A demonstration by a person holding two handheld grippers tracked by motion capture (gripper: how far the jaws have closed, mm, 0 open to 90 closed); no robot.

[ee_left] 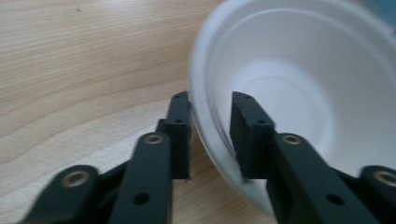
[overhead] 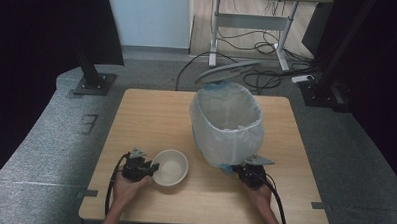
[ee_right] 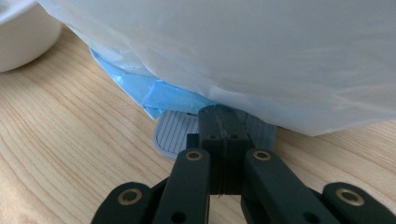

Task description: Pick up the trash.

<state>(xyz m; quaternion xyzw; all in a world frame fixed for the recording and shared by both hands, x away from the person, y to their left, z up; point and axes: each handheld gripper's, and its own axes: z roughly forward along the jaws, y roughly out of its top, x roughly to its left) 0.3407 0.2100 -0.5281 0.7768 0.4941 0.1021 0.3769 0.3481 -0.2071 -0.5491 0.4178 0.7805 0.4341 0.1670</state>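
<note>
We see a round white bowl (overhead: 170,166) of smooth foam-like material sitting left of centre near the bottom of the high view, on a pale table (overhead: 151,115) with fine lengthwise wood grain. The left gripper (overhead: 152,167) reaches it from the left; in the left gripper view its two blocky black jaws straddle the bowl's (ee_left: 299,93) thin curved rim, one outside the wall and one inside, at a narrow gap. The outer jaw touches the wall; whether the inner one presses on it we cannot tell.

Right of centre stands a tall oval pedal bin (overhead: 226,125) lined with a thin, crinkled translucent white bag, its grey lid (overhead: 227,71) tipped up behind it. The right gripper (overhead: 244,169) sits at the bin's lower right foot. In the right gripper view its jaws are fully closed, pad against pad, with the tips (ee_right: 225,122) resting on a ribbed grey pedal (ee_right: 173,135) that juts out beneath folded blue plastic (ee_right: 163,91) and the white bag (ee_right: 261,51).
</note>
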